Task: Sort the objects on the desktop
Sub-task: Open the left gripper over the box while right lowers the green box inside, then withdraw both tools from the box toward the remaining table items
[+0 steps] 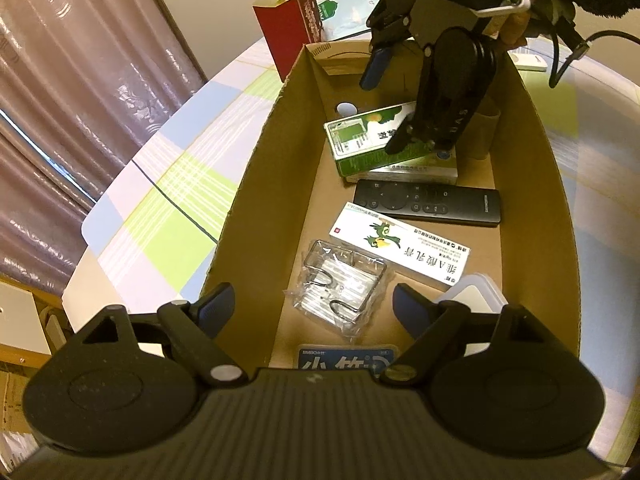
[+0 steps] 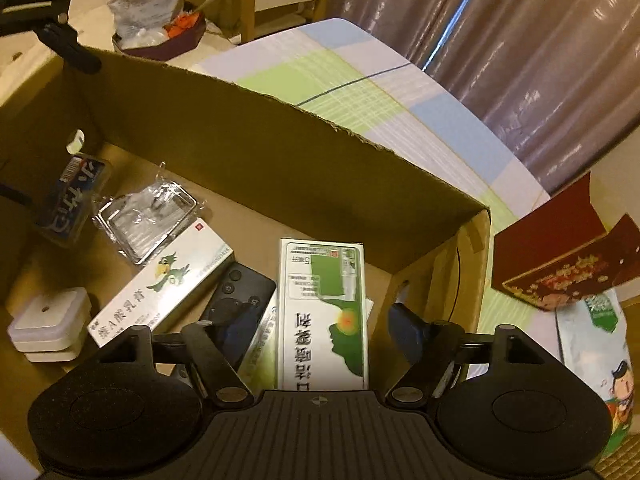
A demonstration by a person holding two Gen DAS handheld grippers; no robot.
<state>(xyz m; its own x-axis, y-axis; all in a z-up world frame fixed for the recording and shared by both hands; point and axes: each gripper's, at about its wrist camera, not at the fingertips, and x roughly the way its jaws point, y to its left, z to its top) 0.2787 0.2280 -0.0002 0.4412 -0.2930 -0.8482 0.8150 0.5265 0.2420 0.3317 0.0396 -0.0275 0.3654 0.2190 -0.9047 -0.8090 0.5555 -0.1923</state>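
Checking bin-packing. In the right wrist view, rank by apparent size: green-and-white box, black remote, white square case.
1. green-and-white box, nearest the camera, so likely exaggerated
2. black remote, partly hidden
3. white square case

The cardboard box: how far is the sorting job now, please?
Done: the cardboard box already holds a black remote, a white carton with a green bird, a clear packet of metal hooks and a small white case. In hand: the right gripper, jaws open, straddles the green-and-white box, apparently just set down. Left: a red box on the table outside.
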